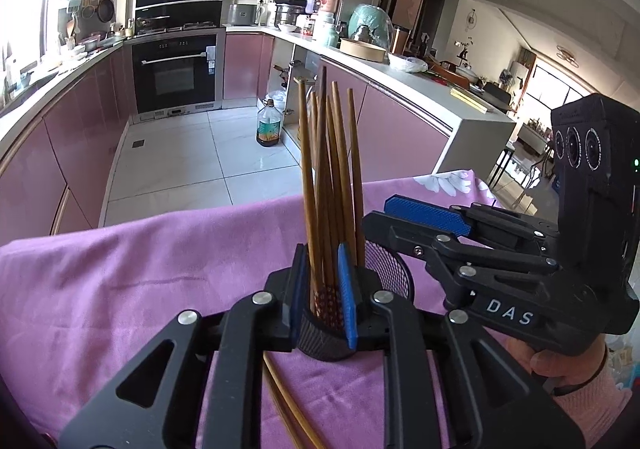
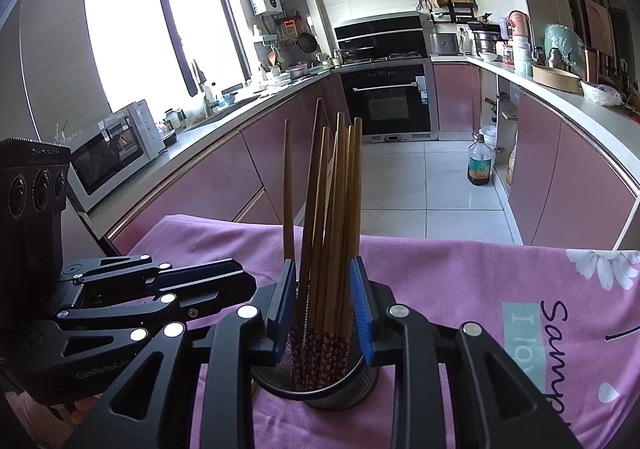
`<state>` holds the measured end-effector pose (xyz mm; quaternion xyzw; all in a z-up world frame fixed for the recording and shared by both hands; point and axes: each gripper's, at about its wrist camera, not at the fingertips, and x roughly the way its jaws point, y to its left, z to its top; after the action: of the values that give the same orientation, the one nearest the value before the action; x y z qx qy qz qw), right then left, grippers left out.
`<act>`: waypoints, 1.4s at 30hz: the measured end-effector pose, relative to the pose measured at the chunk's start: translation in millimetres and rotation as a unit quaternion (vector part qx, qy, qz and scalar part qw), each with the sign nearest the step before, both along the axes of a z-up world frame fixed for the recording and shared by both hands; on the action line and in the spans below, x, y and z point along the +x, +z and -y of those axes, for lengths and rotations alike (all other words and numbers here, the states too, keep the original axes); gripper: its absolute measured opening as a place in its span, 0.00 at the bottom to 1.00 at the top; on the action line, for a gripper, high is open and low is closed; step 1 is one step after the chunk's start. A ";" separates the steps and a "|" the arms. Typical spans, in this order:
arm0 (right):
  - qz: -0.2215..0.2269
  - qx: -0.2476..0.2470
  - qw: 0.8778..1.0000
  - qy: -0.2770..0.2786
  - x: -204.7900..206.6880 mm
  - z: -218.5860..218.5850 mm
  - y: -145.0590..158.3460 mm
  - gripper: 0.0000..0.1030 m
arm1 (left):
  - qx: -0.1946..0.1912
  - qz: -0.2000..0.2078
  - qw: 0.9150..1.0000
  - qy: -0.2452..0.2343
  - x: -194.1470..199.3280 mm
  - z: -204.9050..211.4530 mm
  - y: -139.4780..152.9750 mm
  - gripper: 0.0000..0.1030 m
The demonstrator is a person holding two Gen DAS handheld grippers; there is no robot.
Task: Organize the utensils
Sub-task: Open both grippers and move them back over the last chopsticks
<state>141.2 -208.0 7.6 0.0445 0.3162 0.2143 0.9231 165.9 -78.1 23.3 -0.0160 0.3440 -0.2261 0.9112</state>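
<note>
A black mesh holder (image 1: 390,269) (image 2: 320,389) stands on the purple cloth and holds several brown chopsticks (image 1: 332,169) (image 2: 332,217) upright. My left gripper (image 1: 323,297) is closed onto the holder's near rim, its blue pads (image 1: 347,289) on either side of the mesh wall. My right gripper (image 2: 324,309) has its jaws spread on both sides of the chopstick bundle above the holder, apparently not pressing it. The right gripper's body (image 1: 500,257) shows in the left wrist view beside the holder. Two loose chopsticks (image 1: 288,405) lie on the cloth under my left gripper.
The purple cloth (image 1: 140,281) (image 2: 460,289) covers the table, whose far edge drops to the tiled kitchen floor. An oil bottle (image 1: 269,125) stands on the floor. Pink cabinets and counters line both sides. A microwave (image 2: 116,149) sits on the left counter.
</note>
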 end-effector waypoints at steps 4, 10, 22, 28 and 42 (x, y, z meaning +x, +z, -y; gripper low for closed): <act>0.007 0.002 1.000 0.004 -11.2 -0.9 -1.3 0.35 | -0.004 0.013 1.000 0.011 -12.1 -9.9 -1.0 0.27; 0.033 0.006 0.999 0.021 -39.5 -3.7 4.1 0.43 | -0.011 0.042 0.999 0.026 -38.5 -30.9 -0.5 0.50; -0.030 -0.020 0.995 0.097 -81.6 -38.6 -49.4 0.49 | 0.007 -0.004 0.997 0.071 -72.8 -76.4 -52.5 0.54; -0.071 -0.030 0.992 0.096 -81.8 -48.4 -76.8 0.49 | 0.013 -0.038 0.996 0.084 -78.2 -85.2 -85.4 0.54; -0.095 -0.041 0.991 0.088 -88.7 -58.5 -95.9 0.49 | 0.031 -0.046 0.995 0.088 -82.7 -72.3 -98.1 0.54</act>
<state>52.5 -149.5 -88.3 -0.0012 0.4132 0.2769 0.8675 83.2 -5.8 -74.8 -0.0283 0.3899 -0.1331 0.9108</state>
